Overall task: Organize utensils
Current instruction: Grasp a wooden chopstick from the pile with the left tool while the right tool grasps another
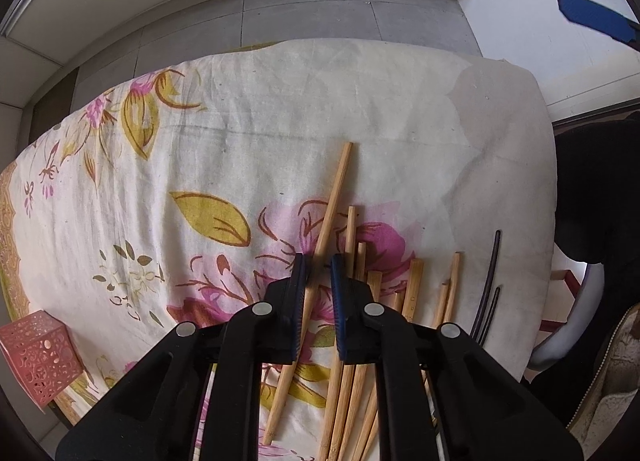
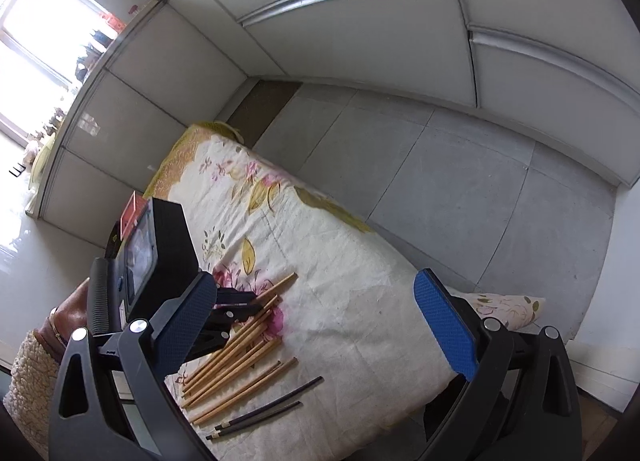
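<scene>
The left gripper (image 1: 318,267) points down, its jaws closed on one bamboo chopstick (image 1: 335,197) at the left of the chopstick pile (image 2: 236,357) on the floral cloth (image 1: 240,133). The pile's near ends are hidden by the gripper. The right gripper (image 2: 320,325) hovers wide open, empty. A pink box (image 1: 36,357) is cut off at far left.

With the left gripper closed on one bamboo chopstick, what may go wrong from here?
1. The left gripper pinches the bamboo chopstick near the middle, so it may swing when lifted.
2. Its lower end lies close to the other bamboo chopsticks and may scatter them.
3. The pink holder stands at the cloth edge; a knock could tip it.
</scene>
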Demonstrator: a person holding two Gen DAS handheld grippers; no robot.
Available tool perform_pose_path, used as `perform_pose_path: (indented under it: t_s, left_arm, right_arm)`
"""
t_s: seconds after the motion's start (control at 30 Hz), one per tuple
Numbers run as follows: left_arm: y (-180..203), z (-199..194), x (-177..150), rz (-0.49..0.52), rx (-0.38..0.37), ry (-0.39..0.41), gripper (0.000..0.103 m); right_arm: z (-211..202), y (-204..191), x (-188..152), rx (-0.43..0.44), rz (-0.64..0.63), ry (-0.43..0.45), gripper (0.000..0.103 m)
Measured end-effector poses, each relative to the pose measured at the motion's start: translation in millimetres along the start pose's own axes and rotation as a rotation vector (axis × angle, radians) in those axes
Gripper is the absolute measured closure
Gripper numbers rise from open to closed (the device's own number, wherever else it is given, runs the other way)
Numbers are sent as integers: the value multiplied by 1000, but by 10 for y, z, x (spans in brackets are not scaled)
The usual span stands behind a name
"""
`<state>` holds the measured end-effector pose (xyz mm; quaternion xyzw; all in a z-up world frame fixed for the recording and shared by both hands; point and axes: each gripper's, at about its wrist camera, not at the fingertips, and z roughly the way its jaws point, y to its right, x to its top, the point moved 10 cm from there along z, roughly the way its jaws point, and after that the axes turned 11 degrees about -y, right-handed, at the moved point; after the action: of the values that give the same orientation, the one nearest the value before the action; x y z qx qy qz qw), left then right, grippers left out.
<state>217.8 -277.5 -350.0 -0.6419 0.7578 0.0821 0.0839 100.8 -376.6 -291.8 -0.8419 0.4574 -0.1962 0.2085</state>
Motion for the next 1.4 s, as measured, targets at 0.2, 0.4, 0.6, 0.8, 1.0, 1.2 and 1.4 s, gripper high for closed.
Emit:
perform_pose_path:
  t_s: [0.2,0.4,0.6,0.8,1.0,1.2,1.4]
  left_arm:
    - [-281,124,-254,-229,3,101,97]
    - [-631,-141,-886,-540,49,289,97]
    - [-740,-658,-1361,-658,105,476,97]
    - [-747,-959,-1674,-696,128,562,97]
    - [-673,-1087,-2004,-740,129,603,97]
    - [-687,-1110,-2176,-802,128,631,97]
    - [-719,-1099,-2207,-846,111,651,97]
  right_arm:
    - [713,-81,-163,-79,43,-320,7]
    - [1212,-364,-221,-99,141,-508,28]
    - [1385,-432,-192,-195,191,-535,45]
    - [1500,-588,-234,-215,256,-526,46]
    - [1730,-945,-167,-324,123,-446,60]
    - [1995,-1301,-41,-224,-19,-434,95]
    - [2087,-1430,-26,-197,2,-484,68]
